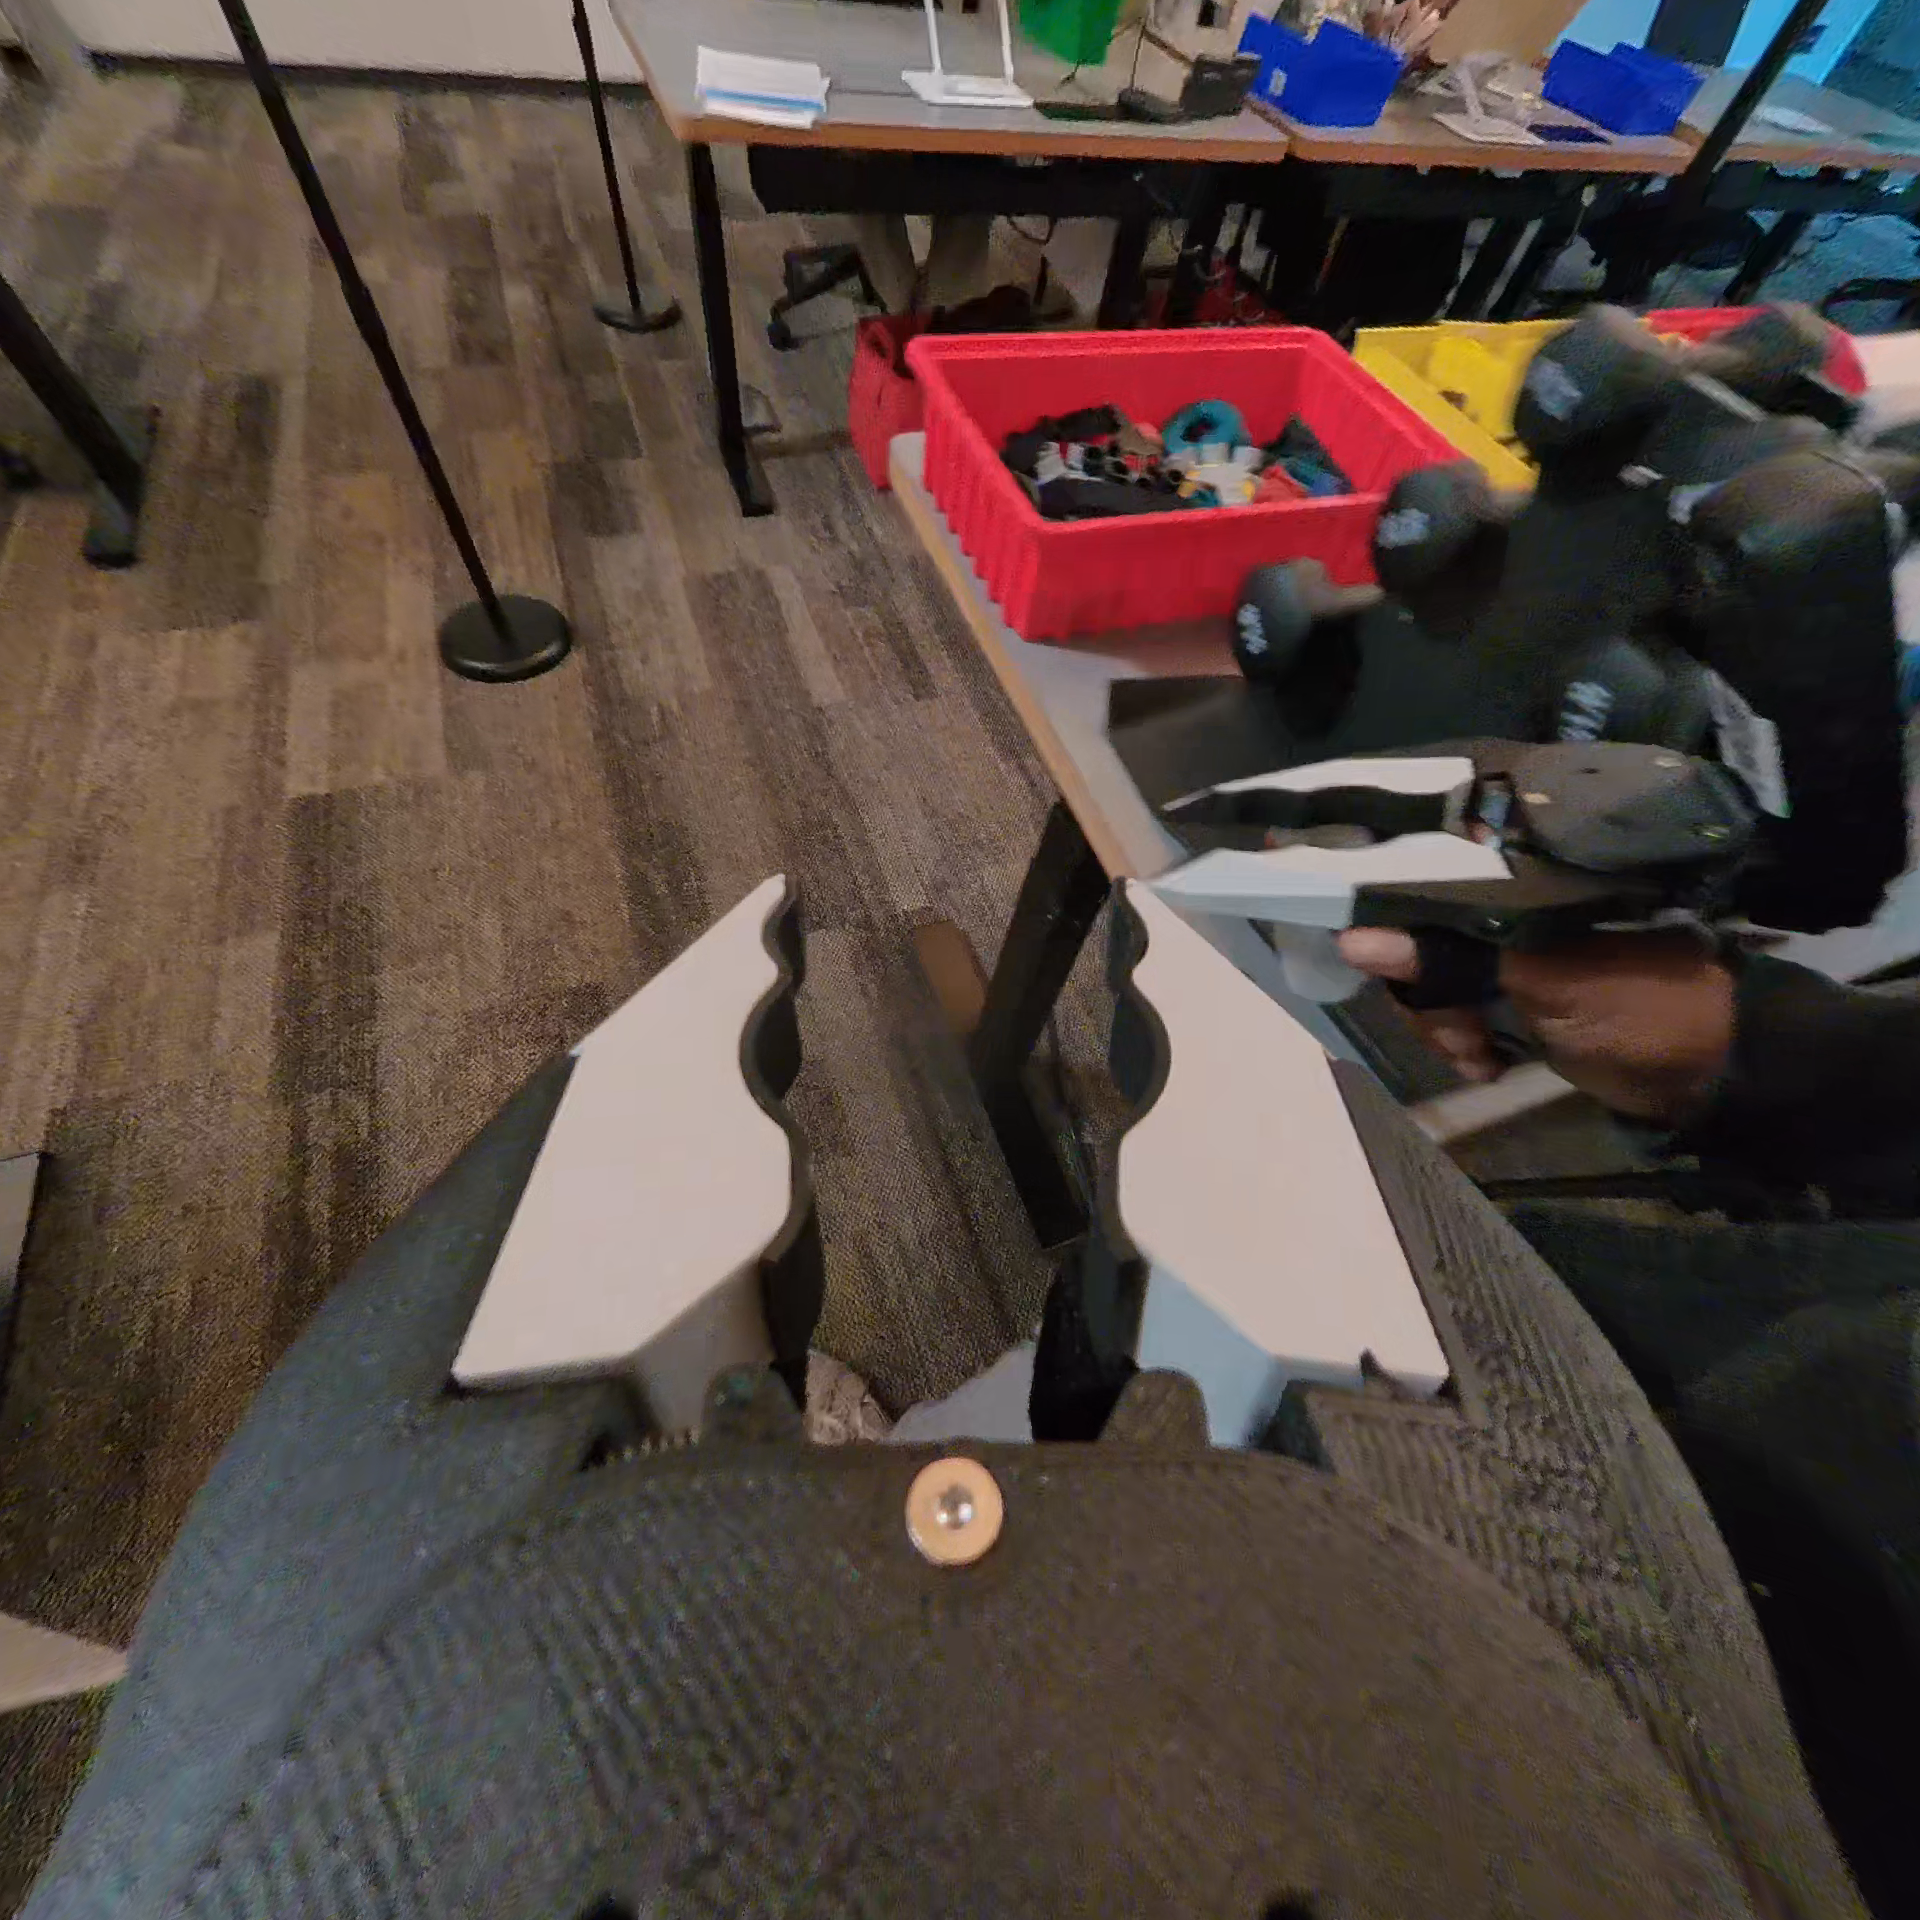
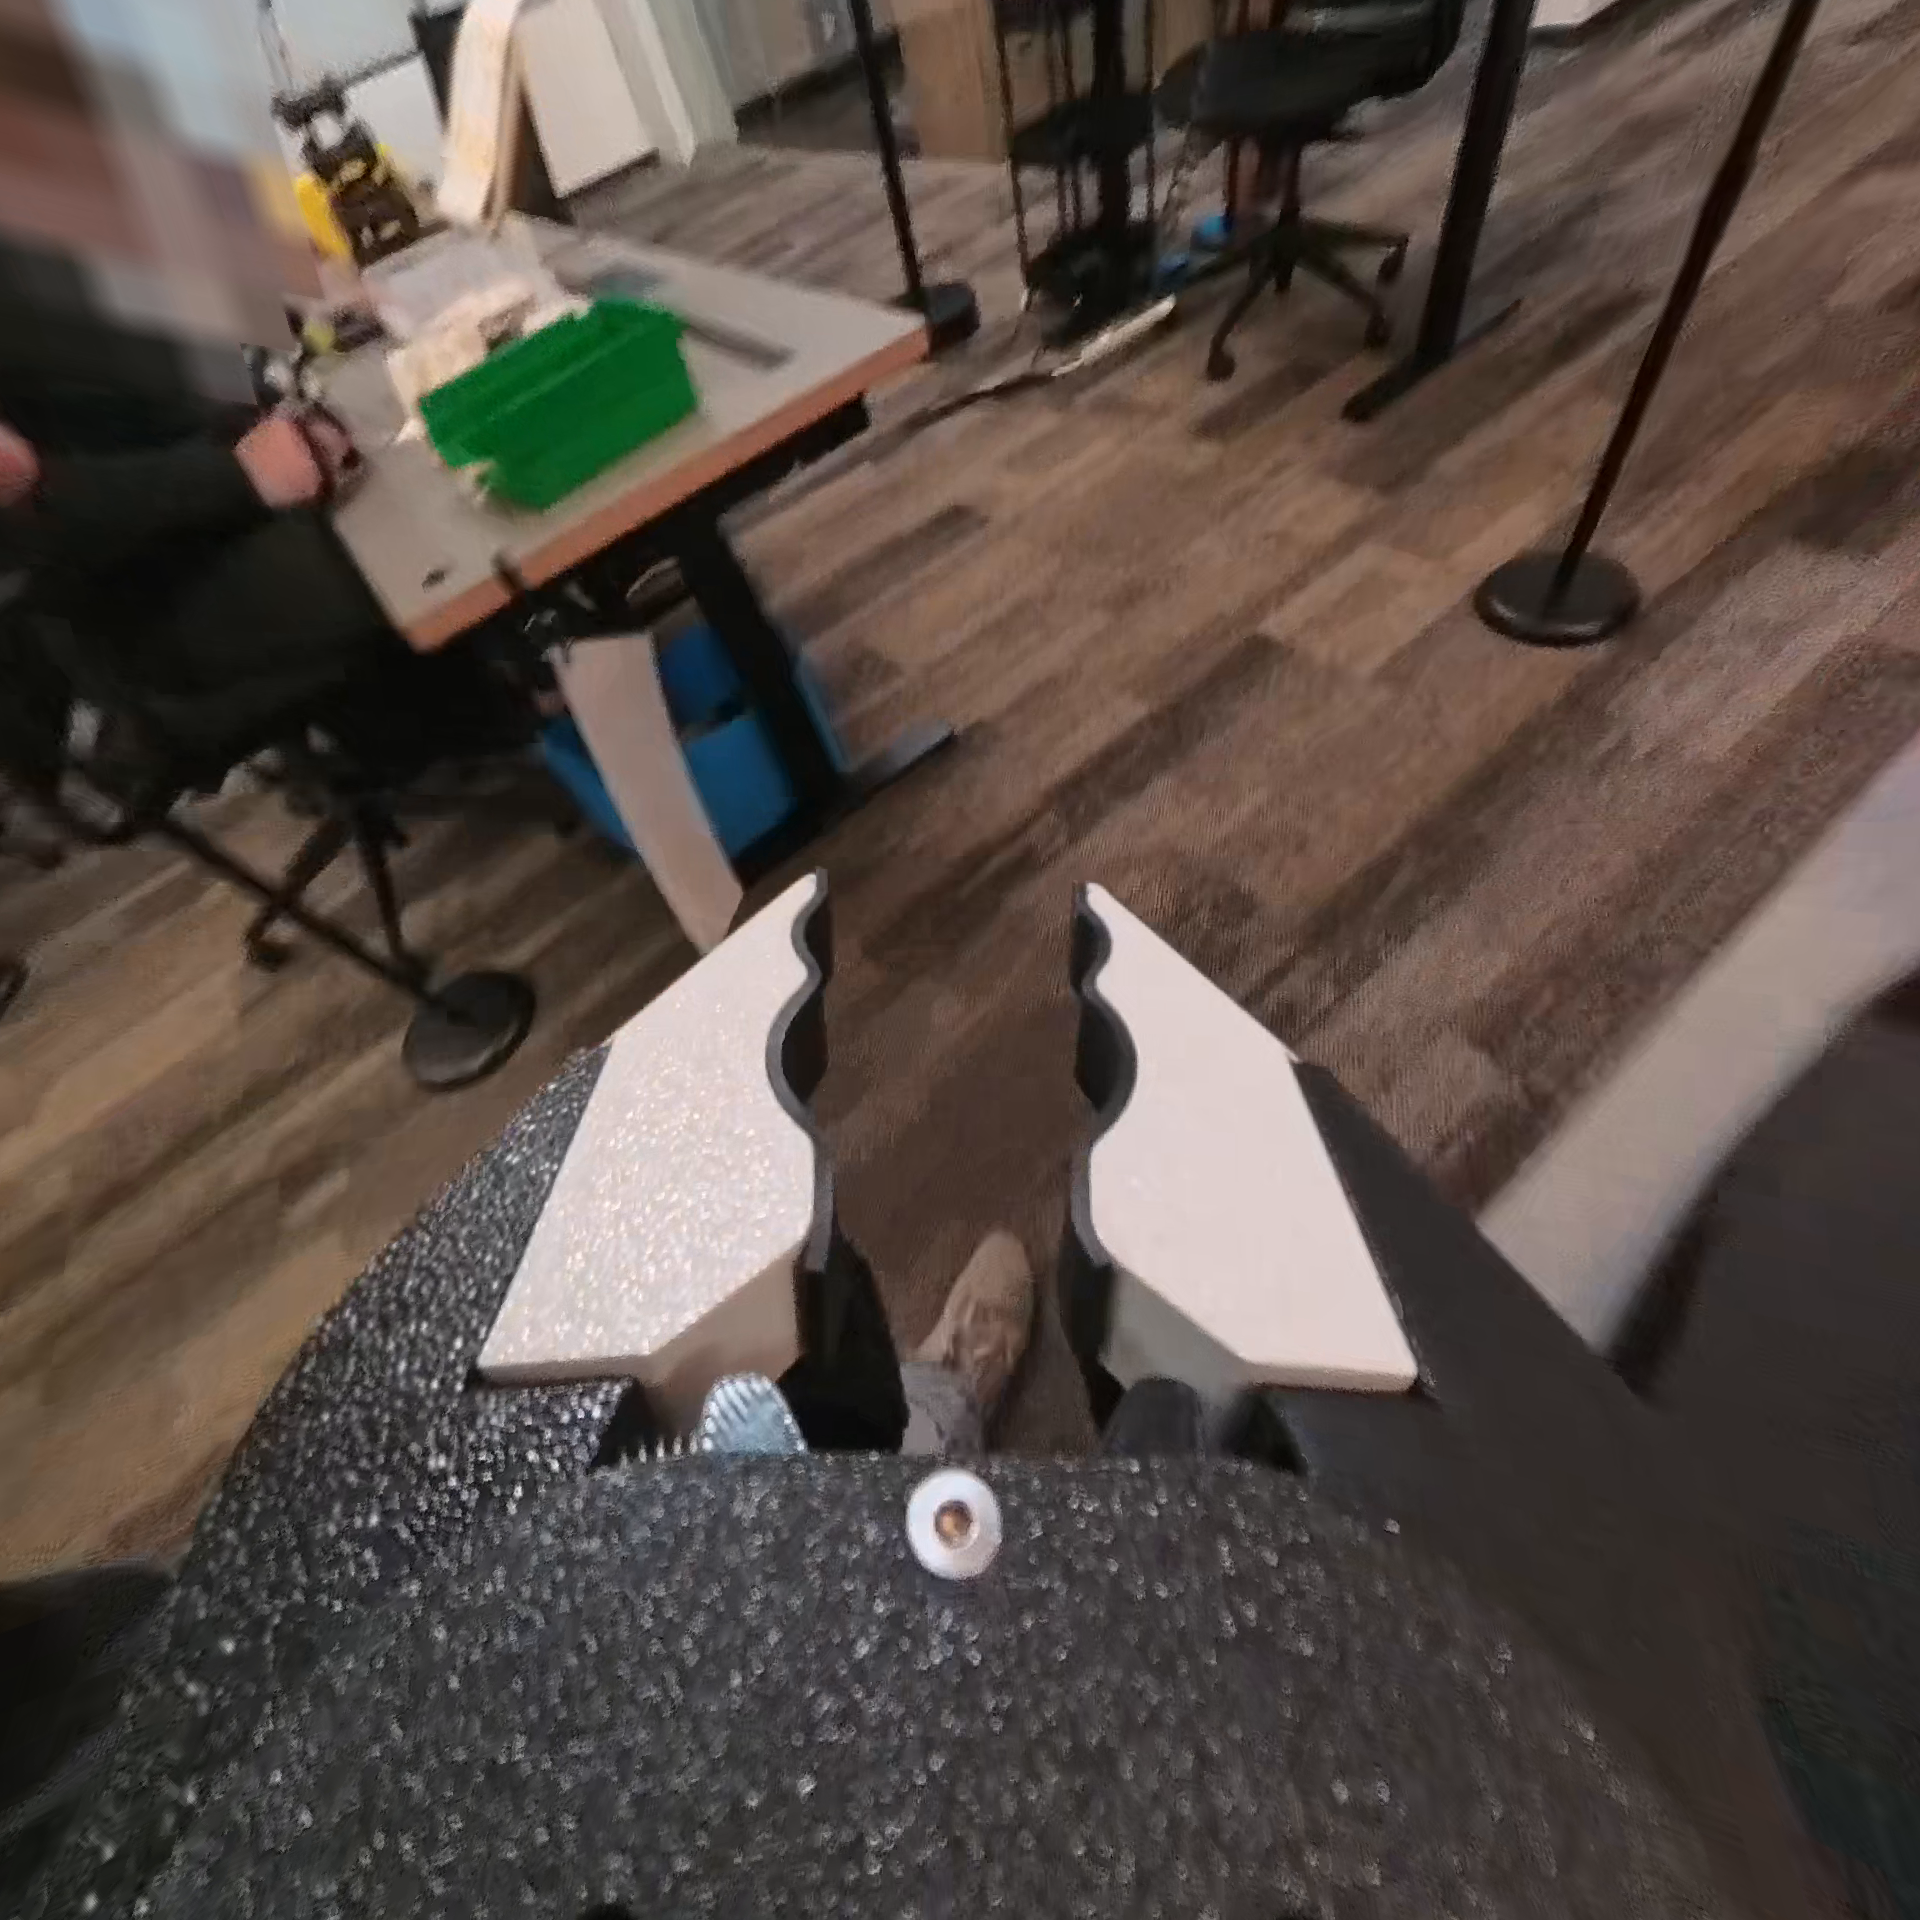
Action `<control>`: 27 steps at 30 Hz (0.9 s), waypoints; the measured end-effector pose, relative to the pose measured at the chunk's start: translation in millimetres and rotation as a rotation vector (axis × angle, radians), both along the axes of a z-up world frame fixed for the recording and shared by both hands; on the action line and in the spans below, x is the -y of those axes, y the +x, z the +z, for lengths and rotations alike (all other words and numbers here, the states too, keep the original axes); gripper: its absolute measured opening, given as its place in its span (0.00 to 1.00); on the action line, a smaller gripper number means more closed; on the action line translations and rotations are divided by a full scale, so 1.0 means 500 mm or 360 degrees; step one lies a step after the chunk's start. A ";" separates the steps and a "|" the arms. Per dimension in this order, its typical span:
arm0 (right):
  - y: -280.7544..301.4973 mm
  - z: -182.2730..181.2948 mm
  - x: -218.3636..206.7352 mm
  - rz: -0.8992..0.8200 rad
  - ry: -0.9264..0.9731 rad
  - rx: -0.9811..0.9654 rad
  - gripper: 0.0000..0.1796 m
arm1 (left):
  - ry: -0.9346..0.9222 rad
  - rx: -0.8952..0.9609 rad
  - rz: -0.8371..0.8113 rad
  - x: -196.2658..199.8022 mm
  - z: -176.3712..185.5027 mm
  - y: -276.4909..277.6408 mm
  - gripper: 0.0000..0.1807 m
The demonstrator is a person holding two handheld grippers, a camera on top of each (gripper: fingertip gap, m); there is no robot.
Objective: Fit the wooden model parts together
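Patterned carpet flooring (image 1: 312, 727) fills most of both wrist views, with black stand bases and work tables around it. At the right of the left wrist view the grey worktable (image 1: 1049, 717) is seen only by its near corner; a red bin (image 1: 1143, 582) of mixed small items stands on it, with a yellow bin (image 1: 1455, 374) behind.

The left gripper (image 1: 951, 935) is held off the table edge, over the floor, its jaws well apart and nothing between them. The right gripper (image 2: 951, 935) is likewise spread wide and empty in its own view, pointed at the floor; a shoe (image 2: 982, 1320) is glimpsed beneath it. In the left wrist view that same gripper is seen held by a hand (image 1: 1558, 1018) near the table corner.

No wooden model parts can be found in either view; their location cannot be told. Nothing is gripped and no joined pieces are visible, so the task is judged not begun, or between steps, with locating, grasping and fitting all outstanding.
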State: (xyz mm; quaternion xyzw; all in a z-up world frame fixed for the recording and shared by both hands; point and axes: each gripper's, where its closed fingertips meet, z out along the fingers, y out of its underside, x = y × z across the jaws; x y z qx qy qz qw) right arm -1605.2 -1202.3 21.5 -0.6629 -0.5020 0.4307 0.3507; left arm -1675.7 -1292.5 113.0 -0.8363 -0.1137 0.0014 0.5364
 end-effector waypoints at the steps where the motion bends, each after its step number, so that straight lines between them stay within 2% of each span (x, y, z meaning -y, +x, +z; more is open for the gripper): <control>1: -0.082 0.005 -0.040 -0.0018 -0.0046 -0.0007 0.25 | -0.0013 0.0040 -0.0026 -0.038 0.003 -0.065 0.32; 4: -0.262 0.075 -0.193 -0.0134 0.0002 -0.0071 0.25 | -0.0104 -0.0034 -0.0210 -0.169 0.039 -0.240 0.34; 6: -0.329 0.113 -0.304 -0.0245 0.0071 -0.0056 0.26 | -0.0153 -0.0093 -0.0294 -0.264 0.059 -0.355 0.36; 8: -0.369 0.134 -0.414 -0.0385 0.0034 -0.0030 0.27 | -0.0105 -0.0028 -0.0356 -0.371 0.080 -0.452 0.36; 12: -0.410 0.123 -0.624 -0.0708 0.0032 0.0062 0.28 | -0.0085 -0.0051 -0.0551 -0.603 0.067 -0.604 0.35; 17: -0.476 0.047 -0.898 -0.1119 0.0006 0.0133 0.28 | -0.0072 -0.0076 -0.0905 -0.935 -0.005 -0.751 0.35; 20: -0.535 0.035 -1.072 -0.1334 -0.0064 0.0121 0.27 | 0.0002 -0.0022 -0.1121 -1.164 -0.012 -0.807 0.34; 22: -0.553 0.048 -1.183 -0.1481 -0.0097 0.0128 0.27 | 0.0019 0.0008 -0.1321 -1.322 0.008 -0.813 0.34; 25: -0.537 0.094 -1.308 -0.1677 -0.0095 0.0136 0.27 | 0.0049 -0.0065 -0.1679 -1.538 0.086 -0.770 0.35; 27: -0.506 0.097 -1.381 -0.1809 -0.0122 0.0178 0.27 | 0.0115 -0.0152 -0.1877 -1.664 0.135 -0.731 0.34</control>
